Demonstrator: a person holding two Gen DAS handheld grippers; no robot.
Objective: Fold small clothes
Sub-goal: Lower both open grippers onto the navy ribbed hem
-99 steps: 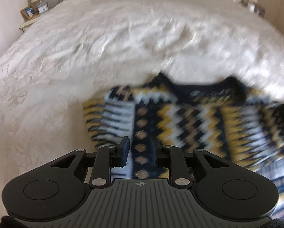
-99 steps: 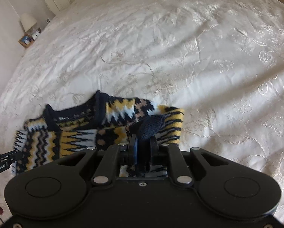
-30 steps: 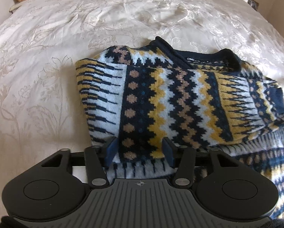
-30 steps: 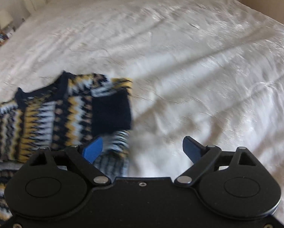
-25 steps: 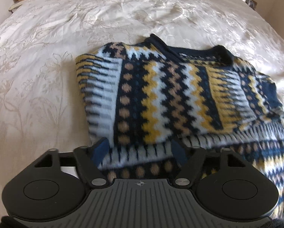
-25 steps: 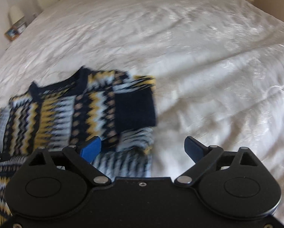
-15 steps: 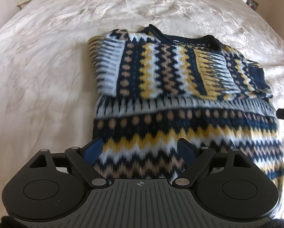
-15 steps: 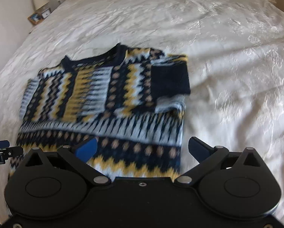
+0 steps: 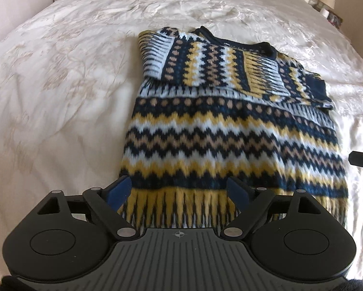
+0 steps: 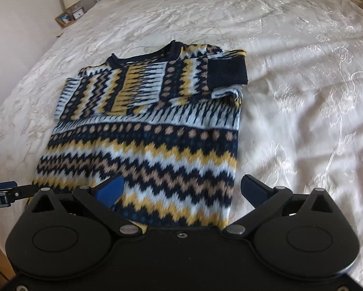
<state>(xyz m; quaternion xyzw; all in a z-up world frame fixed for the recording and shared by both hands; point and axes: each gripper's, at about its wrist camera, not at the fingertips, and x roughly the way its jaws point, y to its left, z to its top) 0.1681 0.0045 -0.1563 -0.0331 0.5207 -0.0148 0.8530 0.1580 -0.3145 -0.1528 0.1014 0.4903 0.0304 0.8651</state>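
Now, from the left wrist view, the left gripper (image 9: 179,191) hangs with its jaws spread wide and nothing between them, just above the near-left corner of the sweater's hem. The sweater (image 9: 229,131) lies flat on the bedspread (image 9: 60,84), toward the bed's near edge, both sleeves (image 9: 213,65) folded across the chest below the collar.

From the right wrist view, the right gripper (image 10: 181,190) is likewise wide and empty, over the hem's near-right corner. A dark cuff (image 10: 227,74) rests at the sweater's right edge — loosely, it seems.

The likely next step is lifting the hem toward the collar. Risks, as I judge them: pinching the bedspread along with the knit, gripping only the top layer, or uneven lifting that drags the folded sleeves askew — the thick knit may slip.
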